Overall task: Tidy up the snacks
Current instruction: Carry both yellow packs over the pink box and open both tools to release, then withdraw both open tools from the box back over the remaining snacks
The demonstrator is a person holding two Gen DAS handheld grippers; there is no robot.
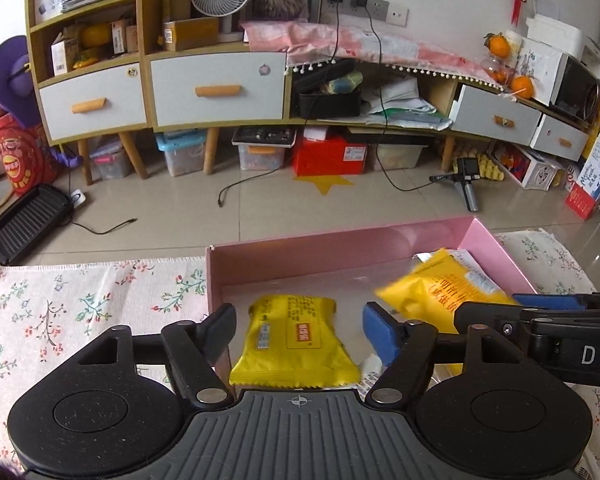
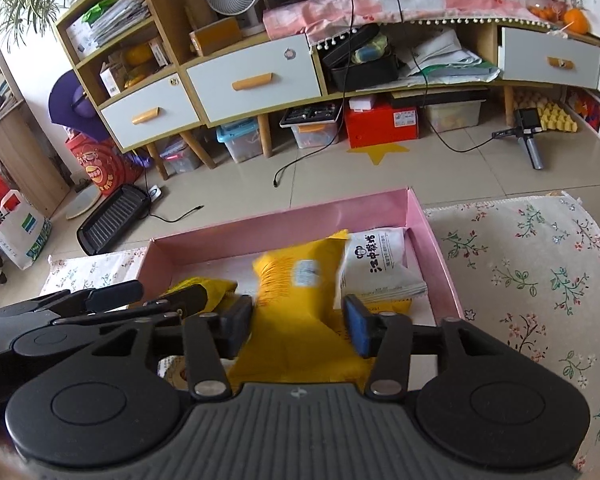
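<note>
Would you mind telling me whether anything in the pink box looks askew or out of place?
The large yellow snack bag looks tilted and motion-blurred between the right gripper fingers, leaning toward the white packet rather than lying flat in the pink box.

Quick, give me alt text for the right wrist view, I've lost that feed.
The right gripper hangs open over a pink box on a floral tablecloth, a blurred yellow snack packet between its fingers. A white snack packet lies in the box's right end; the left gripper enters from the left.
</note>
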